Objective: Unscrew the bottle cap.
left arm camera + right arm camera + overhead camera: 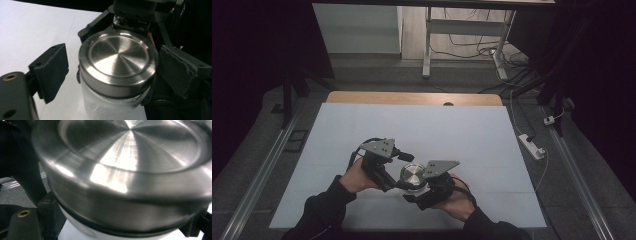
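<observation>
A glass jar with a brushed steel lid [412,175] stands on the white table cover [422,125] near the front edge. My left gripper [401,176] comes at the lid [117,55] from the left, its jaws on either side of it. The left pad [51,71] stands clear of the rim, so this gripper is open. The frosted jar body [107,105] shows below the lid. My right gripper [419,191] comes in from the right, shut on the jar below the lid [130,157]; its jaws flank the body [82,230].
The wooden tabletop edge [412,97] shows at the far side of the white cover. On the floor to the right lie a white power strip [532,146] and cables. A desk frame [427,45] stands beyond the table.
</observation>
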A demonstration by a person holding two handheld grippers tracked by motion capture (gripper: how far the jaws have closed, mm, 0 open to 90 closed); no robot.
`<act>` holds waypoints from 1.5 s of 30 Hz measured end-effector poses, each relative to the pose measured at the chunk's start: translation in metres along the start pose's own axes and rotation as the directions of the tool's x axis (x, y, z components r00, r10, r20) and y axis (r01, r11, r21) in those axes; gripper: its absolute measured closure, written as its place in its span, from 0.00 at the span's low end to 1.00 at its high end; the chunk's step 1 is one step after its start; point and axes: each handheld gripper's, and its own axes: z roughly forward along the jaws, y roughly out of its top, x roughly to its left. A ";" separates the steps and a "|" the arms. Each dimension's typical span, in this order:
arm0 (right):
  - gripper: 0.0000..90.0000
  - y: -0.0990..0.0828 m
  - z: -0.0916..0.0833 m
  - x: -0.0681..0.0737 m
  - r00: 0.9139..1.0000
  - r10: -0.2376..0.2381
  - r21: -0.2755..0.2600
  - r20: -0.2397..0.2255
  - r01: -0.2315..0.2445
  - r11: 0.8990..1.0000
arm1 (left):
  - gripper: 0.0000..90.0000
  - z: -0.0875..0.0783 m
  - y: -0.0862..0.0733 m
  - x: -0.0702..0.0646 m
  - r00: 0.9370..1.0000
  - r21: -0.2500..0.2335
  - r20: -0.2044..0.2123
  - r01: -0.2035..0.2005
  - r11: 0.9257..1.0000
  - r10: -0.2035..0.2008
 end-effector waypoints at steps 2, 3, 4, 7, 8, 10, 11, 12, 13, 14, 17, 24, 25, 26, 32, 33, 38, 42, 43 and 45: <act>0.17 0.000 -0.001 0.000 1.000 0.004 -0.006 -0.001 -0.004 1.000 | 0.19 0.003 0.001 -0.005 0.999 0.018 -0.030 -0.040 0.999 0.041; 0.17 0.001 -0.002 0.000 1.000 0.005 -0.009 -0.001 -0.005 1.000 | 0.21 0.003 0.002 -0.007 0.998 0.021 -0.047 -0.040 0.999 0.041; 0.17 0.001 -0.002 -0.001 1.000 0.004 -0.011 0.006 -0.004 1.000 | 0.21 0.004 0.003 -0.007 0.998 0.021 -0.061 -0.031 0.999 0.033; 0.17 0.001 -0.005 -0.005 0.999 0.024 -0.019 0.029 -0.023 1.000 | 0.21 0.007 0.008 -0.010 0.991 0.022 -0.134 -0.002 1.000 0.005; 0.17 0.000 -0.006 -0.006 0.999 0.031 -0.021 0.040 -0.030 0.999 | 0.21 0.009 0.009 -0.011 0.987 0.024 -0.159 0.009 1.000 -0.005; 0.17 0.000 -0.007 -0.009 0.997 0.042 -0.019 0.068 -0.041 0.999 | 0.21 0.013 0.011 -0.013 0.978 0.025 -0.205 0.038 0.999 -0.032; 0.17 -0.001 -0.007 -0.010 0.995 0.055 -0.019 0.078 -0.054 0.998 | 0.21 0.016 0.012 -0.014 0.972 0.026 -0.229 0.051 0.998 -0.044; 0.17 -0.002 -0.007 -0.011 0.994 0.065 -0.020 0.088 -0.063 0.998 | 0.21 0.018 0.014 -0.016 0.965 0.027 -0.255 0.067 0.997 -0.057; 0.17 -0.002 -0.007 -0.012 0.992 0.078 -0.023 0.096 -0.077 0.997 | 0.21 0.020 0.015 -0.017 0.956 0.026 -0.282 0.084 0.996 -0.074; 0.17 -0.003 -0.007 -0.013 0.991 0.088 -0.024 0.104 -0.086 0.996 | 0.21 0.023 0.016 -0.019 0.947 0.020 -0.308 0.102 0.995 -0.091; 0.17 -0.004 -0.009 -0.016 0.987 0.108 -0.032 0.122 -0.104 0.994 | 0.21 0.027 0.020 -0.024 0.923 0.011 -0.366 0.133 0.991 -0.120; 0.17 -0.002 -0.010 -0.014 0.990 0.091 -0.040 0.108 -0.088 0.995 | 0.12 0.013 0.021 -0.019 0.963 -0.053 -0.241 0.110 0.992 -0.120; 0.17 -0.002 -0.010 -0.013 0.991 0.086 -0.035 0.101 -0.083 0.996 | 0.11 0.010 0.021 -0.017 0.971 -0.054 -0.212 0.103 0.993 -0.112; 0.17 -0.002 -0.009 -0.012 0.993 0.079 -0.033 0.091 -0.077 0.997 | 0.09 0.006 0.020 -0.015 0.973 -0.051 -0.208 0.096 0.994 -0.105; 0.17 0.000 -0.005 -0.006 0.999 0.039 -0.026 0.038 -0.038 0.999 | 0.11 -0.001 0.007 -0.006 0.993 -0.011 -0.110 0.041 0.999 -0.042; 0.17 0.000 -0.005 -0.004 0.999 0.037 -0.027 0.032 -0.036 0.999 | 0.11 0.000 0.006 -0.004 0.994 -0.012 -0.103 0.042 0.999 -0.043; 0.17 0.000 -0.003 -0.004 0.999 0.030 -0.020 0.026 -0.030 0.999 | 0.21 0.004 0.004 -0.005 0.996 -0.014 -0.080 0.028 1.000 -0.029; 0.17 -0.001 -0.004 -0.006 0.999 0.037 -0.019 0.040 -0.036 0.999 | 0.21 0.007 0.004 -0.006 0.993 -0.014 -0.115 0.031 0.999 -0.032; 0.17 -0.001 -0.004 -0.007 0.998 0.043 -0.019 0.046 -0.042 0.999 | 0.21 0.008 0.005 -0.007 0.991 -0.016 -0.127 0.037 0.999 -0.039; 0.17 -0.001 -0.005 -0.008 0.997 0.052 -0.018 0.055 -0.051 0.999 | 0.22 0.011 0.006 -0.010 0.985 -0.019 -0.162 0.051 0.999 -0.054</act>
